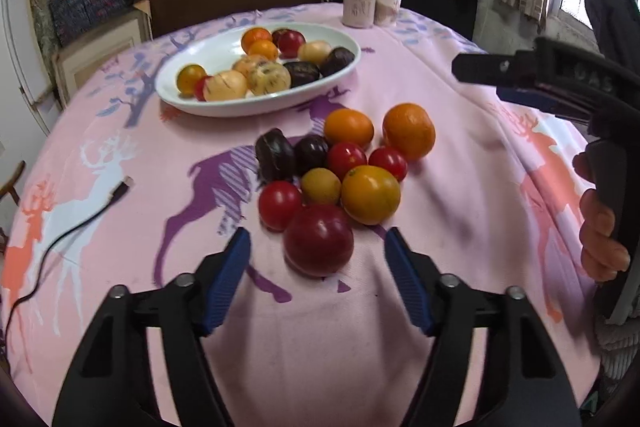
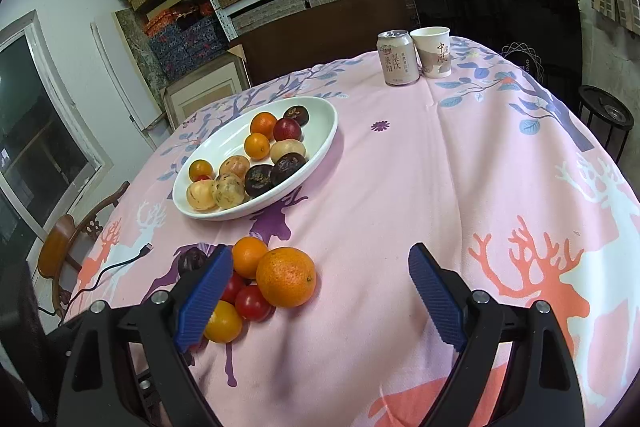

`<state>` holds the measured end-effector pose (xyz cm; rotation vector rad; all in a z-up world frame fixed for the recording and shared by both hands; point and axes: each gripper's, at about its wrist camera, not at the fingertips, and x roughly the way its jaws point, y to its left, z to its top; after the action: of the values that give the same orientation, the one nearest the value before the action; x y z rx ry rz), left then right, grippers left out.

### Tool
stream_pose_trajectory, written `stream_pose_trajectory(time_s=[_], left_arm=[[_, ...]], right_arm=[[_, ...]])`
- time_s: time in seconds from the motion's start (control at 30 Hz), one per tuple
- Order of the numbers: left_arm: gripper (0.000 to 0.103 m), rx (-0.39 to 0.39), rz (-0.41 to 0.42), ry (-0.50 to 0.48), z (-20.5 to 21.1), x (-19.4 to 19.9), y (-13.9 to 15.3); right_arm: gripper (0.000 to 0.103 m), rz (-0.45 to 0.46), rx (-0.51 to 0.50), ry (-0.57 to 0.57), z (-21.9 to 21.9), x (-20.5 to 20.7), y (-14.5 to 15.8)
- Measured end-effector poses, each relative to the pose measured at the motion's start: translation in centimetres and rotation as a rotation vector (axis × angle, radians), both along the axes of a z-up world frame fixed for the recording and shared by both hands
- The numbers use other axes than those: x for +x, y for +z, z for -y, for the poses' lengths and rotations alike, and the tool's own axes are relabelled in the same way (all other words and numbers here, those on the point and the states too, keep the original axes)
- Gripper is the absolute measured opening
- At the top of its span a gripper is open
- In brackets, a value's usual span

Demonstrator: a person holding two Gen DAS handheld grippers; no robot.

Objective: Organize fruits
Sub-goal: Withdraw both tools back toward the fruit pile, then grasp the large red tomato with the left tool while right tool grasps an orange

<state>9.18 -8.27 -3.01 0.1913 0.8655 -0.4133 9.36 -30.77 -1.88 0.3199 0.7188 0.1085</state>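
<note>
A white oval plate [image 1: 224, 107] [image 2: 320, 131] holds several fruits at the back left of the pink tablecloth. A loose cluster of fruits lies in front of it: a dark red plum [image 1: 319, 239], red tomatoes [image 1: 279, 205], a yellow-orange fruit [image 1: 370, 194], two oranges [image 1: 409, 131] [image 2: 285, 277] and dark passion fruits [image 1: 275, 155]. My left gripper [image 1: 318, 241] is open, its blue fingers either side of the plum, just short of it. My right gripper [image 2: 320, 259] is open and empty, right of the cluster; it also shows in the left wrist view [image 1: 560, 83].
A drink can [image 2: 397, 57] and a paper cup [image 2: 433, 51] stand at the table's far edge. A black cable [image 1: 72, 227] lies on the cloth at the left. Shelves of boxes and a dark chair stand behind the table.
</note>
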Motion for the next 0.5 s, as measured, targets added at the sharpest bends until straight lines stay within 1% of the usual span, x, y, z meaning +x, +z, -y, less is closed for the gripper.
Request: stream_pose_trajectory(time_s=[0.03,0.23,0.33,0.37,0.47,0.5], left_arm=[[0.058,-0.002,-0.009,0.000,0.1,0.3,-0.2],[0.054,0.002,-0.028,0.005,0.4,1.5,-0.9],[0.043,0.016,-0.027,0.009,0.4,1.4,-1.0],[0.039,0.003,-0.039,0.002,0.3,1.5,-1.0],[0.039,-0.014,-0.053,0.009,-0.1,1.6,-0.9],[0.039,-0.015,-0.046,0.023,-0.3,1.6,-0.7]], right_arm=[[0.090,0.002,0.002,0.000,0.0,0.0,0.0],[0.090,-0.001,-0.001,0.004,0.0,-0.1,0.1],[0.090,-0.005,-0.027,-0.002,-0.2,0.0,0.0],[0.090,-0.009,-0.040,-0.004,-0.4,0.1,-0.1],[0.090,-0.027,-0.058,0.002,-0.7,0.4,-0.4],[0.090,-0.038,-0.070,0.004,-0.9,0.5,-0.6]])
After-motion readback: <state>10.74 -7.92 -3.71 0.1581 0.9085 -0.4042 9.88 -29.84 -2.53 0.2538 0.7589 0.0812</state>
